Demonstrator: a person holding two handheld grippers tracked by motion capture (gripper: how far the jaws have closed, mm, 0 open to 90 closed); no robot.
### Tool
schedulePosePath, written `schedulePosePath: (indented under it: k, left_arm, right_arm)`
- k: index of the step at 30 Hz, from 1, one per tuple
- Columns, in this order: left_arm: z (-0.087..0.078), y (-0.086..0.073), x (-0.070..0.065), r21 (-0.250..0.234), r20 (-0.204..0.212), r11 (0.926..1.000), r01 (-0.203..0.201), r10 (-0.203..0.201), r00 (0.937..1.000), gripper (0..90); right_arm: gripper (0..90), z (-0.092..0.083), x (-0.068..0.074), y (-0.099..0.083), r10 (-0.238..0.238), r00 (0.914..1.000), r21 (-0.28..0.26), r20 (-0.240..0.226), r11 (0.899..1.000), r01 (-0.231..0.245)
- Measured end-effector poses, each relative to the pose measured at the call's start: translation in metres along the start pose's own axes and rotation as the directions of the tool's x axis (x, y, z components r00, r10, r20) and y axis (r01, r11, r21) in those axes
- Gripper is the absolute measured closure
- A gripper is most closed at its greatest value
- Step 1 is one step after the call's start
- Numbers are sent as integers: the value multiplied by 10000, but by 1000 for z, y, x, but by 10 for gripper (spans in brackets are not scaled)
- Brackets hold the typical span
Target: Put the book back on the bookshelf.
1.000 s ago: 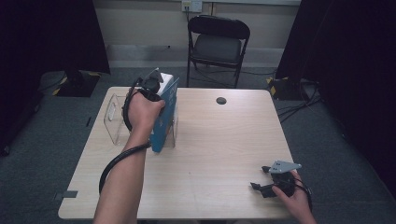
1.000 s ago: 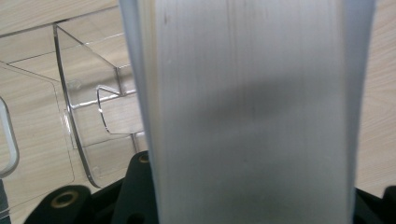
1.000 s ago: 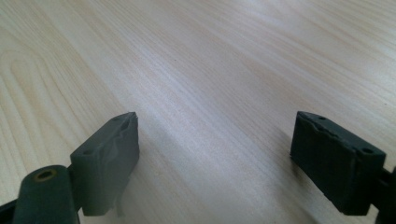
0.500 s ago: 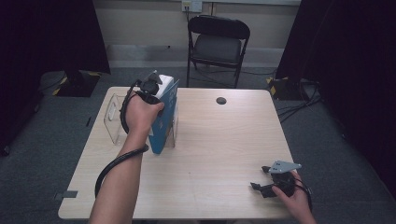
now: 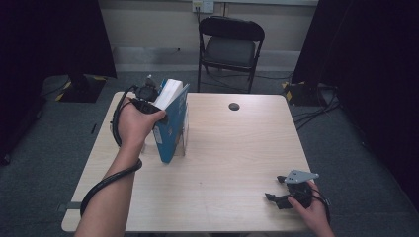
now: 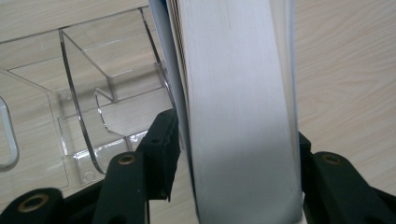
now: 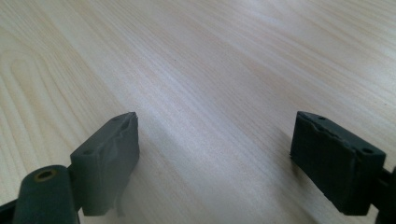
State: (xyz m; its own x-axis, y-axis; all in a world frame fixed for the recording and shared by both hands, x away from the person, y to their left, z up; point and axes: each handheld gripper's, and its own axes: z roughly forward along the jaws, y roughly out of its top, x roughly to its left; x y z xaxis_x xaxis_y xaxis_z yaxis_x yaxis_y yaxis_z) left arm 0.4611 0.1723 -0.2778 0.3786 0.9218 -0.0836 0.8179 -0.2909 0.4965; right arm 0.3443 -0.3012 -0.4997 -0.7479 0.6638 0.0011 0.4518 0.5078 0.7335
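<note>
Tilted further since the earlier frame, thick blue-covered paperback book (image 5: 173,121) stands in clear acrylic holder (image 6: 93,126); left gripper (image 5: 157,103), jaws just widening, loosely straddles its stiff, weighty page block, best clamped across both covers; right gripper (image 5: 282,197) rests wide open, empty.

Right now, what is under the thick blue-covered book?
The thick blue-covered book stands in the clear plastic holder, which rests on the light wooden table. The holder's floor directly beneath the book is covered by its white pages.

light: bright on the table (image 5: 222,163), dark curtains around | shadows: soft | glare: on the clear stand (image 6: 93,116) | blur: book pages (image 6: 238,116) close, out of focus
</note>
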Motion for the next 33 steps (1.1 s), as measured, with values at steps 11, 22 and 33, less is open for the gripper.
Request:
schedulePosePath:
  k: [11, 22, 33]
  left_arm:
    - [-14, -19, 4, -440, 374, 9987, -255, 272, 9989, 508]
    - [-16, -42, 14, -757, 802, 9961, -442, 503, 9955, 456]
    - [-12, -67, 21, -1090, 1139, 9936, -304, 429, 9926, 393]
  right_arm:
    - [149, 0, 0, 0, 0, 10000, -2, 11, 10000, 0]
    - [149, 0, 0, 0, -8, 10000, -12, 38, 10000, 8]
    - [150, 0, 0, 0, -20, 10000, -8, 52, 10000, 20]
